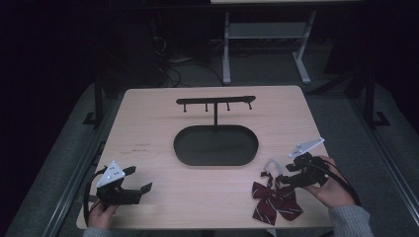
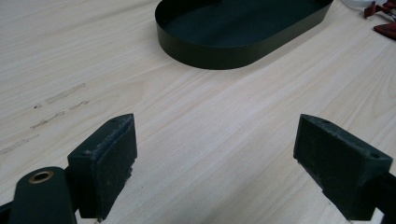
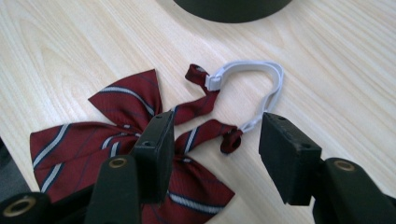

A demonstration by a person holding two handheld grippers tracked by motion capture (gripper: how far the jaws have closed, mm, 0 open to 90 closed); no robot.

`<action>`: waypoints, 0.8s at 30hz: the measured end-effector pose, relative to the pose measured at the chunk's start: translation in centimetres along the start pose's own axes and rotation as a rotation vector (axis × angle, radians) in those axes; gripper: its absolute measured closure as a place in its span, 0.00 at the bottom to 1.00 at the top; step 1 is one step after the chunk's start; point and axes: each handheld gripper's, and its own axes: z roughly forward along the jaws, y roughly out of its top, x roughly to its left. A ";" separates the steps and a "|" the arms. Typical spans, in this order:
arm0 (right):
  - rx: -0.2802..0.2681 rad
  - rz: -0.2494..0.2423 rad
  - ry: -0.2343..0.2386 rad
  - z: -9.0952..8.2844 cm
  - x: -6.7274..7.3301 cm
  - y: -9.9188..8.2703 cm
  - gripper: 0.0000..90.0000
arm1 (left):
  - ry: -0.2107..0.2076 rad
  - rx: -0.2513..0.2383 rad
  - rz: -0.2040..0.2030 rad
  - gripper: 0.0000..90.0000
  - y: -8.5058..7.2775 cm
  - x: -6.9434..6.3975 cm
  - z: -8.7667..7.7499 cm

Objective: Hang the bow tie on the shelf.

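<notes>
A dark red striped bow tie (image 1: 274, 200) (image 3: 126, 100) lies flat near the table's front right, with its white elastic strap (image 1: 272, 165) (image 3: 275, 77) curling toward the tray. My right gripper (image 1: 282, 174) (image 3: 217, 121) hovers just above it, open. Its jaws straddle the tie's red strap ends without pressing on them. My left gripper (image 1: 140, 178) (image 2: 217, 123) stands open at the front left, with bare wood between its jaws. A black oval tray (image 1: 183, 148) (image 2: 233, 53) sits mid-table, and a black bar with hooks (image 1: 216, 100) rises on a post from its far side.
The light wooden table (image 1: 148, 123) has faint scuff marks (image 2: 60, 95) left of the tray. Beyond its far edge are a white desk frame (image 1: 227, 54) and cables on a dark floor. A grey sleeve (image 1: 348, 219) comes in at the bottom right.
</notes>
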 end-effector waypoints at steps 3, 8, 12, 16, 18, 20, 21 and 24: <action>0.021 -0.005 -0.002 0.5 -0.3 0.8 0.51 | 0.001 -0.002 0.009 0.15 0.0 0.1 0.0; 0.046 -0.011 0.003 0.9 -0.6 1.4 0.51 | 0.004 0.000 0.000 0.15 -0.1 0.2 -0.1; 0.073 -0.025 0.008 1.3 -0.8 2.1 0.51 | 0.004 -0.001 0.001 0.15 -0.1 0.2 -0.1; 0.086 -0.026 0.007 1.5 -1.2 2.7 0.52 | 0.002 0.003 0.000 0.15 0.0 0.2 0.0; 0.091 -0.023 0.007 1.7 -1.4 3.0 0.52 | 0.002 0.001 0.000 0.15 0.0 0.2 0.0; 0.102 -0.027 0.003 2.0 -1.7 3.3 0.52 | 0.003 -0.003 0.002 0.15 0.0 0.3 0.0; 0.109 -0.019 0.006 2.1 -1.8 3.4 0.53 | 0.003 -0.004 0.002 0.15 -0.1 0.3 0.0; 0.122 -0.016 0.007 2.5 -2.1 3.8 0.53 | 0.004 -0.004 -0.001 0.15 -0.1 0.3 -0.1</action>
